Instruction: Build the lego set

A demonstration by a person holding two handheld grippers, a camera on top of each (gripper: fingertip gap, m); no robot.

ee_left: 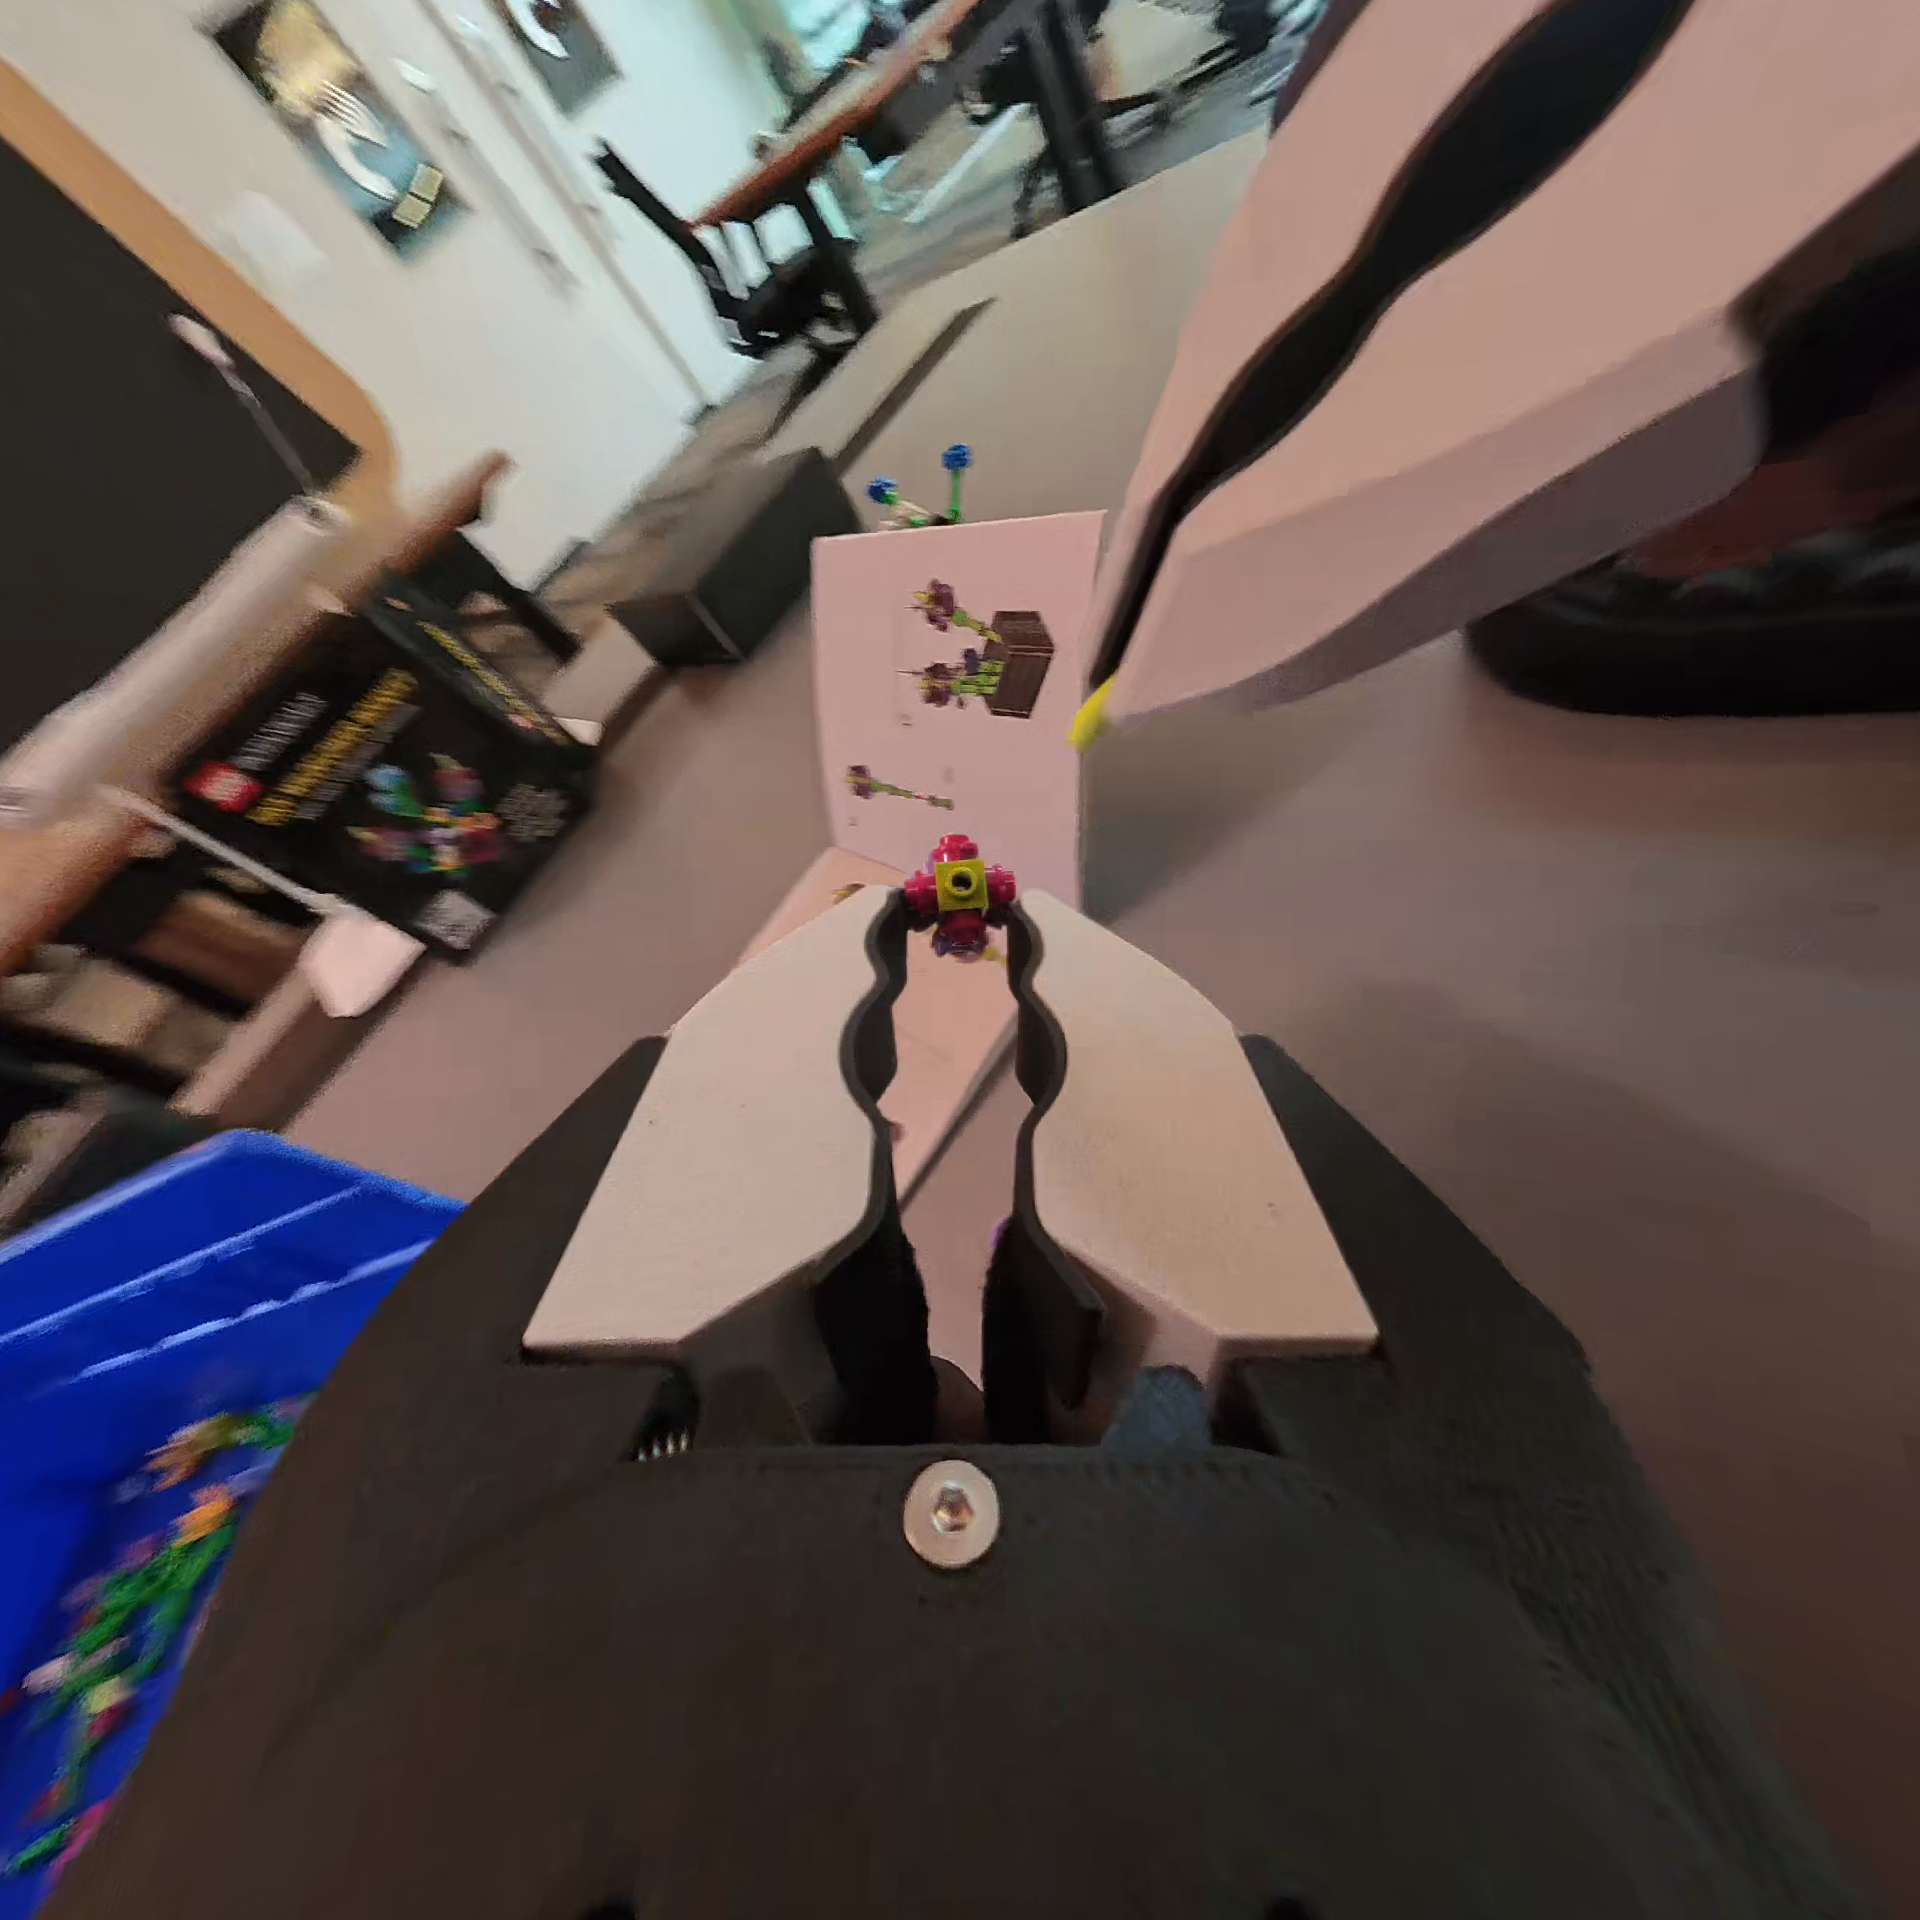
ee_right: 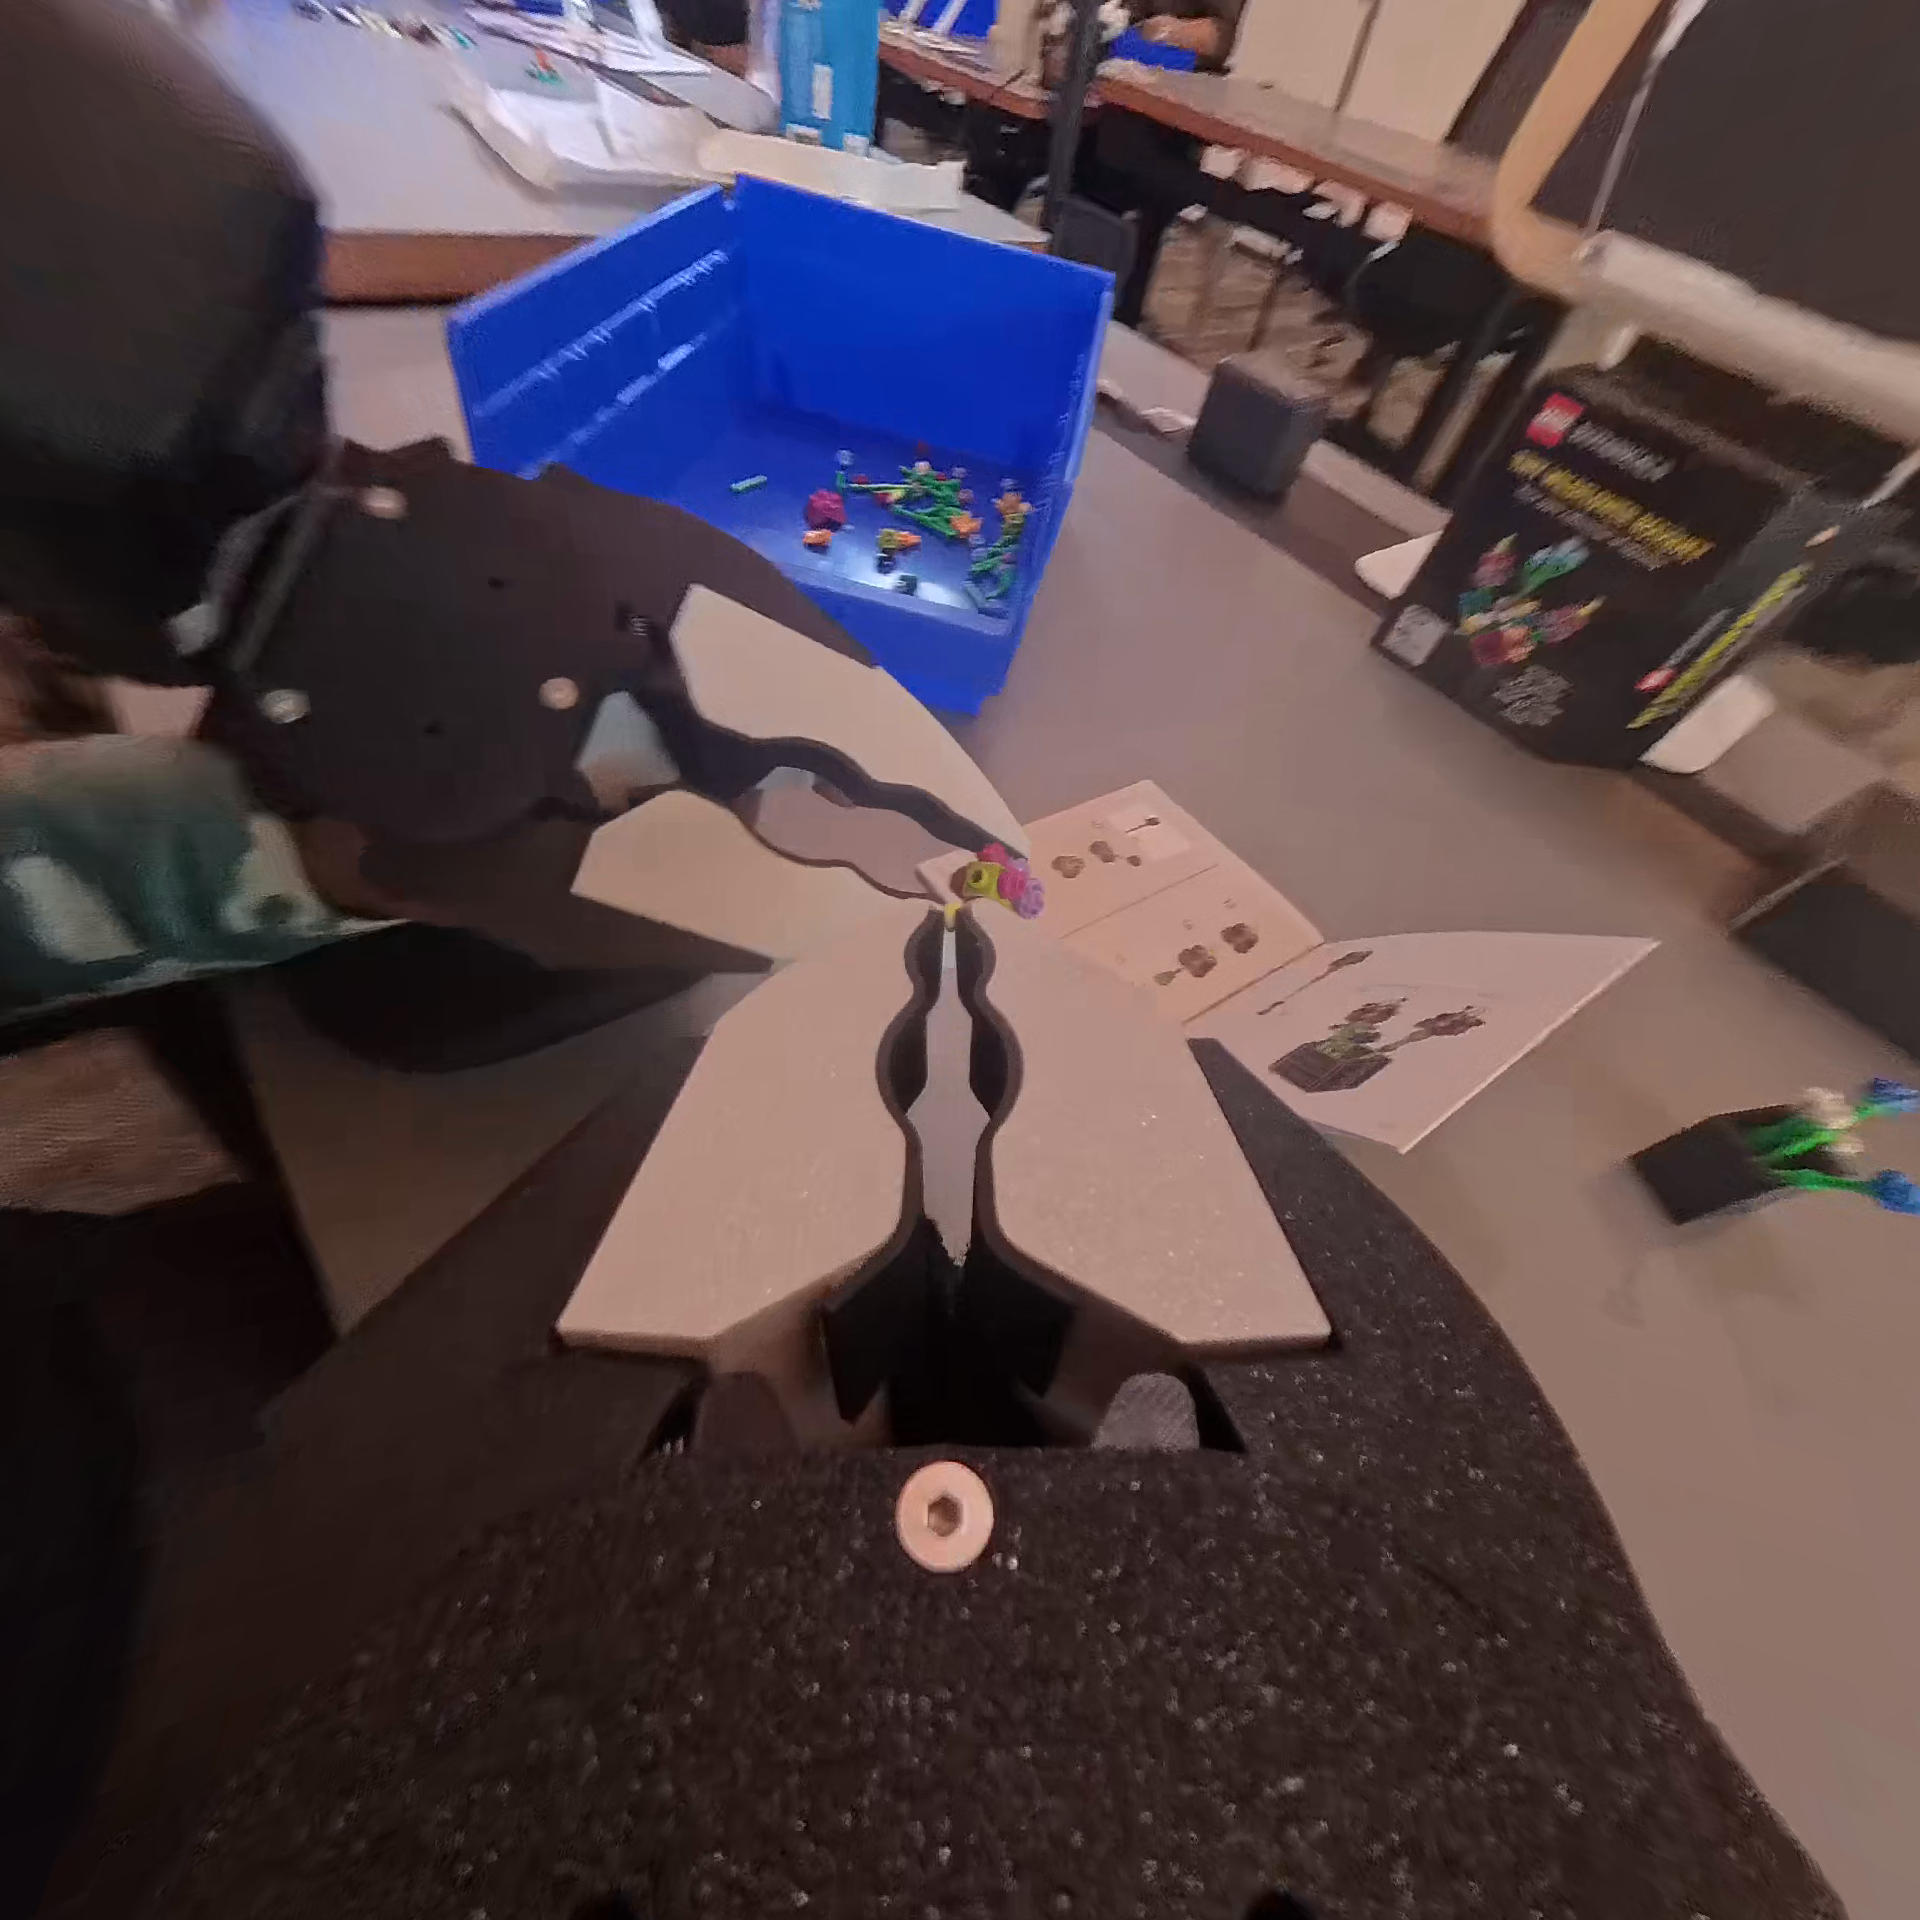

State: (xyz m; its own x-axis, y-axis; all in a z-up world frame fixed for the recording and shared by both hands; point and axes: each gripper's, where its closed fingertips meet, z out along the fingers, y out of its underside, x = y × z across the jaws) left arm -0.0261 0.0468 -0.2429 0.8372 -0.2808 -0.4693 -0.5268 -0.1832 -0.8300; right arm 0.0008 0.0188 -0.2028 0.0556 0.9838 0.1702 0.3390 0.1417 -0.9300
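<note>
My left hand-held gripper (ee_left: 958,914) pinches a small flower piece (ee_left: 958,891) at its tips: magenta knobs around a lime-yellow cube with a hole facing the camera. Jaws narrow, closed on it, held above the counter (ee_left: 1455,1039).

My right hand-held gripper (ee_right: 951,928) has its jaws nearly together, gripping a thin yellow bit (ee_right: 950,914) at the very tips; only a sliver shows in its own view. The left view shows that bit better, poking out as a yellow point from the right tool's tips at upper right.

The right view shows the flower piece side-on, just beside the yellow bit; I cannot tell whether they touch.

Beyond, an open instruction booklet (ee_right: 1351,997) lies on the counter, visible in both views.

Only the right view shows the inside of the blue bin (ee_right: 790,343) clearly: loose green, orange and pink parts on its floor. The left view catches just a blurred corner.

Farther out, a black base with blue flowers on green stems (ee_right: 1766,1148), and the black set box (ee_right: 1579,561).
</note>
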